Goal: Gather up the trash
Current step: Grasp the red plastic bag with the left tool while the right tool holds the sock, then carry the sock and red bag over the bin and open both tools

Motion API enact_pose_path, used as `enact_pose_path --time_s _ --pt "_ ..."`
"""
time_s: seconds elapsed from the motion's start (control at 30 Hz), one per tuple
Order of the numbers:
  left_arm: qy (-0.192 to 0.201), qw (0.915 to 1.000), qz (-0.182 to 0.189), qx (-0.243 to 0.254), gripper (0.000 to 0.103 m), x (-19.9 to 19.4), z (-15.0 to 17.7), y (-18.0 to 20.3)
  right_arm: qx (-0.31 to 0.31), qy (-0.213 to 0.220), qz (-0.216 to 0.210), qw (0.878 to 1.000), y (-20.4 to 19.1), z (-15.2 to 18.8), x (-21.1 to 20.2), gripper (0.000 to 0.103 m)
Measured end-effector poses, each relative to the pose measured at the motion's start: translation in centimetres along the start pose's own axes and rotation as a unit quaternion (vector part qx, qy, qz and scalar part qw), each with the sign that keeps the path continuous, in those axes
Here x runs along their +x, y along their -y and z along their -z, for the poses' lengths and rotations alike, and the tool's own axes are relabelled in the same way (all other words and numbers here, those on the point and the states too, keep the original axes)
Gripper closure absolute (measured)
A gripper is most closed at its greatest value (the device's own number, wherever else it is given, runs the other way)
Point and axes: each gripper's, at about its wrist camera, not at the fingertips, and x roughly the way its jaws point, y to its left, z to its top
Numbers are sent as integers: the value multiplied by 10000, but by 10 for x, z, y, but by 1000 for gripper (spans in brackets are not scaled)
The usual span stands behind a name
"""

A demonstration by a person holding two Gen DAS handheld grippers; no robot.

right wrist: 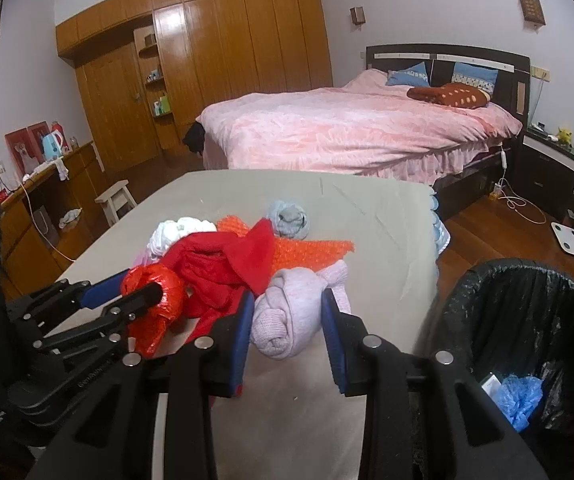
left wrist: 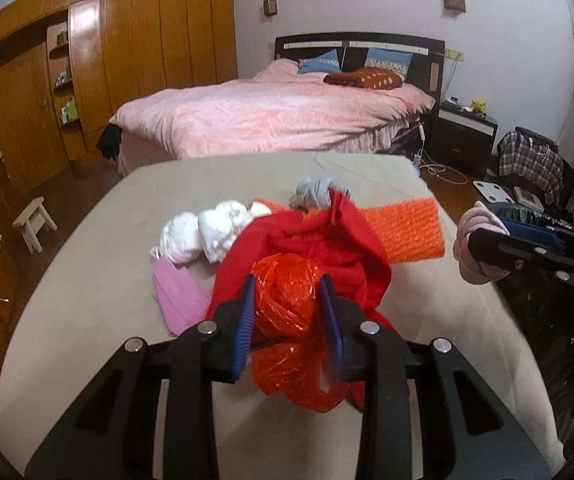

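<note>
Both grippers holding stuff over the table

Left gripper (left wrist: 289,300) fingers are squeezing a crumpled red plastic bag (left wrist: 287,300) near the table (left wrist: 87,300) edge; right gripper (right wrist: 289,316) fingers are gripping a rolled pale pink sock (right wrist: 291,312), black-lined bin (right wrist: 527,320) sitting right.

Home bedroom, pink-quilted bed (left wrist: 271,116), wooden wardrobe (right wrist: 223,52), dark nightstand (left wrist: 465,136)
</note>
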Motion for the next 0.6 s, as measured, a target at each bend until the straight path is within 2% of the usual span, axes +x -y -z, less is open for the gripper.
enact_pose_path --time_s 0.3,0.6 --pt "251 9997 38 35 73 -18 -23 9 69 242 49 9997 10 -12 -23 69" --pt "456 9987 212 122 73 -29 -41 29 259 479 301 9981 35 -21 -51 69"
